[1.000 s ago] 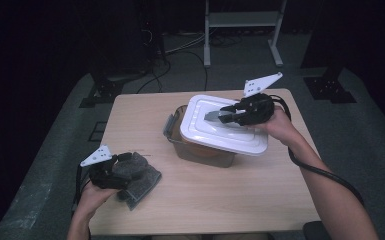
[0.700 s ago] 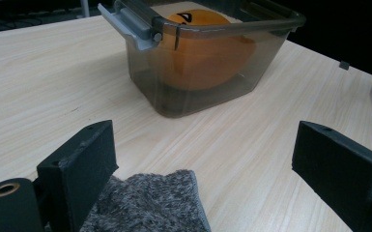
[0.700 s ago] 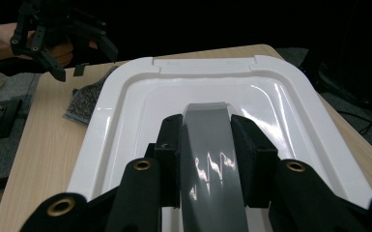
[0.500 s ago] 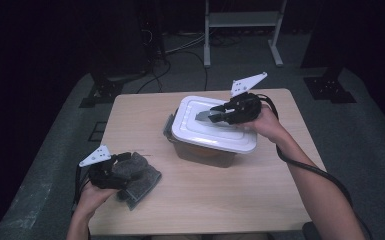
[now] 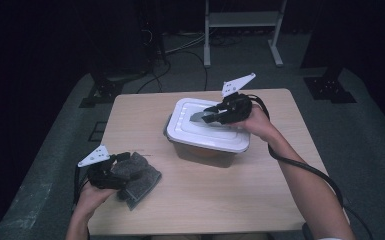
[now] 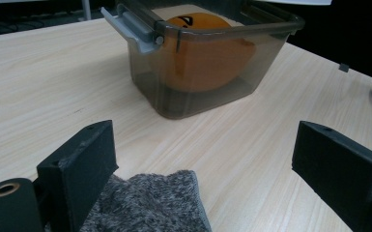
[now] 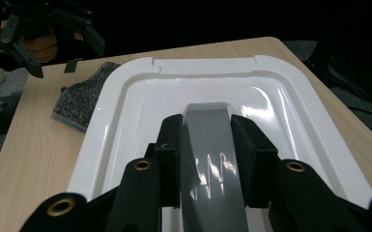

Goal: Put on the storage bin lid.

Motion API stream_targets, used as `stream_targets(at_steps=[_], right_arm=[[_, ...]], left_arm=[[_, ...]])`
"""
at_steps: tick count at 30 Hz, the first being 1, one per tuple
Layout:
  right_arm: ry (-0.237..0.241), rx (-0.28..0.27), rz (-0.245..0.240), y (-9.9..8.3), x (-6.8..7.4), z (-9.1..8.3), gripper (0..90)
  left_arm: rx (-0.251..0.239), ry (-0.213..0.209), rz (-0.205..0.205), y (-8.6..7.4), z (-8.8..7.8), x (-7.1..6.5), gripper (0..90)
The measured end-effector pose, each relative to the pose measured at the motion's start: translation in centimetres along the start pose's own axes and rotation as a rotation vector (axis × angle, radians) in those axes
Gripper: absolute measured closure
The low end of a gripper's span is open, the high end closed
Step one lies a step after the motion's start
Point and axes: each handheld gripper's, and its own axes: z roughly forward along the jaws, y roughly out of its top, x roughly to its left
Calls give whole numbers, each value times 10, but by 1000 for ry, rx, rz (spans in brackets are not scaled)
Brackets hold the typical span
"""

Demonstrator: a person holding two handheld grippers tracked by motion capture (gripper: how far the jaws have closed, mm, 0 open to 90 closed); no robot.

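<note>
My right tool (image 5: pixel 206 115) is clamped on the grey handle (image 7: pixel 211 145) of a white lid (image 5: pixel 207 131), both jaws pressing its sides, as my right gripper view shows. From the high view the lid sits over a smoky, see-through container (image 5: pixel 200 151) near the middle of the desk (image 5: pixel 240 200), tilted a little, with its near edge hanging past the container's front wall; I cannot tell whether it rests on the rim or is just above it. In my left gripper view the container (image 6: pixel 207 63) stands on the desk with an orange ball-like thing (image 6: pixel 200 53) inside it and a grey latch (image 6: pixel 133 29) sticking out from one end. My left tool (image 6: pixel 203 159) rests at the near left corner of the desk, well apart from the container, its jaws standing wide and pressing nothing. A grey knitted cloth (image 6: pixel 150 203) lies on the desk under that tool, its edge reaching up between the jaws beside the left one. From above, the cloth (image 5: pixel 140 177) spreads out just to the right of my left hand (image 5: pixel 92 195).
</note>
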Motion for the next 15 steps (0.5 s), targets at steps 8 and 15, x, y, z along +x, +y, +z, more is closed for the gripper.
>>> stream_targets(at_steps=[8, 15], right_arm=[[1, 16, 0, -2, -3, 10, 652], [5, 25, 7, -4, -7, 18, 652]], left_arm=[[-2, 1, 1, 0, -1, 0, 80], [-5, 0, 2, 0, -1, 0, 79]])
